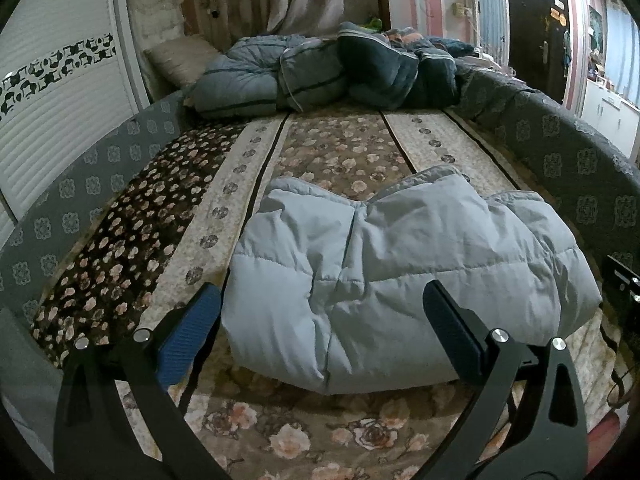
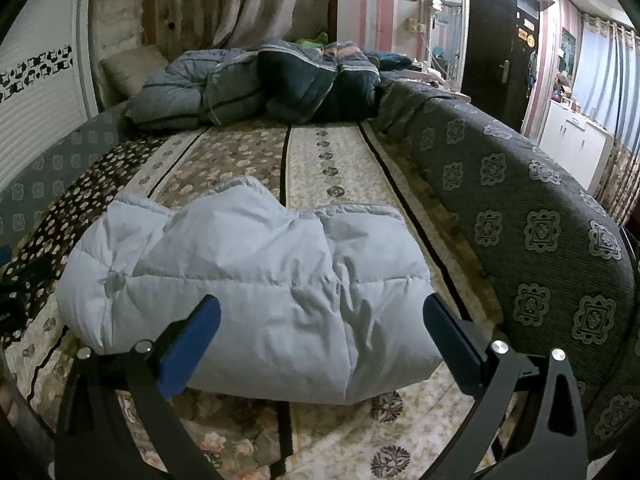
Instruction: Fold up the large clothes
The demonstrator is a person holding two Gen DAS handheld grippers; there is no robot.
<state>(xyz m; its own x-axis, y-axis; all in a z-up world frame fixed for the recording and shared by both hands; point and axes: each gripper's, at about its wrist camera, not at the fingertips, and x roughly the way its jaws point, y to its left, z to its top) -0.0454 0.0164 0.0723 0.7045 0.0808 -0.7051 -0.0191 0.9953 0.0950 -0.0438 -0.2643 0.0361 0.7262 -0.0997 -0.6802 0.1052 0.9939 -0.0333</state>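
Observation:
A pale blue puffer jacket (image 1: 400,276) lies folded into a thick bundle on the floral bedspread (image 1: 328,148). It also shows in the right wrist view (image 2: 256,292). My left gripper (image 1: 322,300) is open and empty, hovering just in front of the bundle's near left part. My right gripper (image 2: 322,310) is open and empty, just in front of the bundle's near right part. Neither gripper touches the jacket.
A heap of dark blue quilts (image 1: 328,72) and a pillow (image 1: 176,56) lie at the bed's far end. A grey patterned padded rail (image 2: 540,216) runs along the right side, another (image 1: 80,184) along the left. A white wardrobe (image 1: 52,92) stands left.

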